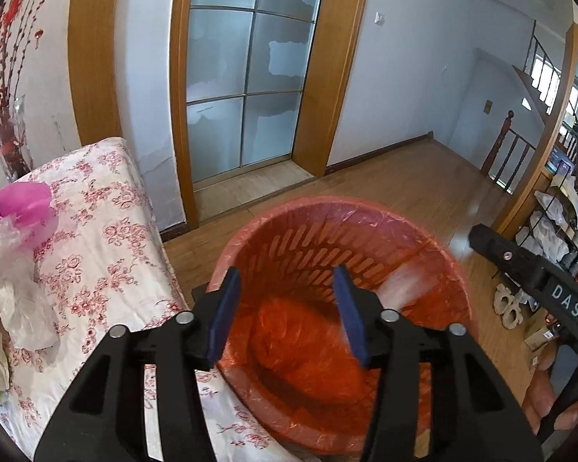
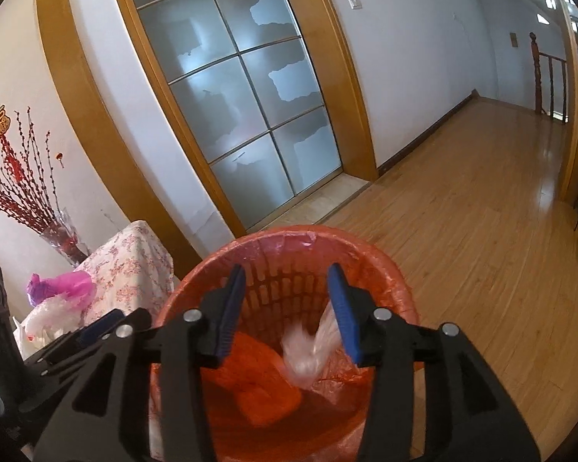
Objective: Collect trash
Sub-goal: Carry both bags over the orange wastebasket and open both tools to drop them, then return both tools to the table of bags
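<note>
A red slotted waste bin (image 1: 329,205) (image 2: 289,233) with a red liner stands on the floor under both grippers. My left gripper (image 1: 289,313) hangs over its mouth, open, with nothing between the blue pads. My right gripper (image 2: 287,312) is open over the bin too. A blurred piece of clear plastic wrap (image 2: 306,354) (image 1: 404,281) hangs loose by its right pad, inside the bin. On the floral-clothed table (image 1: 108,231) beside the bin lie a pink plastic bag (image 1: 23,204) (image 2: 63,285) and crumpled clear plastic (image 1: 15,269) (image 2: 50,315).
A glass vase of red branches (image 1: 7,142) stands at the table's far end by the wall. A frosted glass door (image 1: 246,77) is behind the bin. Wood floor (image 2: 462,211) stretches right to a stair railing (image 1: 508,150), shelves (image 1: 566,215) and slippers (image 1: 508,304).
</note>
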A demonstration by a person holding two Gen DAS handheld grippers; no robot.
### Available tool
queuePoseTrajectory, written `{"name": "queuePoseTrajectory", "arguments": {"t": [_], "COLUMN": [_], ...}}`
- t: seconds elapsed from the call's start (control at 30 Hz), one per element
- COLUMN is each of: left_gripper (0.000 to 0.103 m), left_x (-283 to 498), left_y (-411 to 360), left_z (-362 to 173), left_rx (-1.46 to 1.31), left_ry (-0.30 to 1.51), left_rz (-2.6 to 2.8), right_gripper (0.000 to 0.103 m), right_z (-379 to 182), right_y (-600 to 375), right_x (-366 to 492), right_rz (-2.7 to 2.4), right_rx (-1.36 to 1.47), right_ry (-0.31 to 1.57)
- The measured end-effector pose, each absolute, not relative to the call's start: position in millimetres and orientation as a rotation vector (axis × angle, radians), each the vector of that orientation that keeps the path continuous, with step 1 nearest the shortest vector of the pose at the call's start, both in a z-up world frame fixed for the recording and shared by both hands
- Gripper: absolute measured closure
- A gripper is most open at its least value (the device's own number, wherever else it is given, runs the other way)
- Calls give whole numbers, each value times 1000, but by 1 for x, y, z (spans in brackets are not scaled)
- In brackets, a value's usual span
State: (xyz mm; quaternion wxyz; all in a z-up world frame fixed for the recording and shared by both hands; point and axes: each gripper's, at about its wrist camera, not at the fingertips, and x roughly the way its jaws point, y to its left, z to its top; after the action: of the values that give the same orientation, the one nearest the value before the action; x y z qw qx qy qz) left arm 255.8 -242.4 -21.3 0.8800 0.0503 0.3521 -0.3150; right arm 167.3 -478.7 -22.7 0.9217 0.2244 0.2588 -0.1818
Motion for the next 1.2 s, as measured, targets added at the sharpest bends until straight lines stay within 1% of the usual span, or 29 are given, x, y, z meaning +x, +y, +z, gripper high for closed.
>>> {"name": "queuePoseTrajectory", "arguments": {"t": [0.23, 0.37, 0.47, 0.53, 0.63, 0.8, 1.2], "left_gripper": [43, 39, 34, 29, 21, 20, 20], "left_x": [259, 253, 248, 242, 234, 227, 236], "left_y": [-218, -197, -177, -158, -130, -72, 105], "left_z": [-17, -10, -5, 1, 8, 12, -13], "left_rx": [105, 108, 111, 112, 114, 111, 28], "left_ry": [715, 698, 681, 662, 631, 611, 677], "left_rz": [-581, -536, -497, -464, -406, -293, 2], "right_gripper": [44, 42, 41, 41, 37, 36, 36], "right_z": [-20, -14, -10, -6, -1, 4, -6], "right_y": [-476, -466, -451, -442, -423, -386, -288], "right_x": [158, 157, 157, 156, 158, 163, 185], "right_rz": [-422, -421, -408, -393, -364, -303, -146], "right_rx": [407, 380, 345, 330, 313, 279, 220], "right_ry": [522, 522, 522, 524, 526, 535, 596]}}
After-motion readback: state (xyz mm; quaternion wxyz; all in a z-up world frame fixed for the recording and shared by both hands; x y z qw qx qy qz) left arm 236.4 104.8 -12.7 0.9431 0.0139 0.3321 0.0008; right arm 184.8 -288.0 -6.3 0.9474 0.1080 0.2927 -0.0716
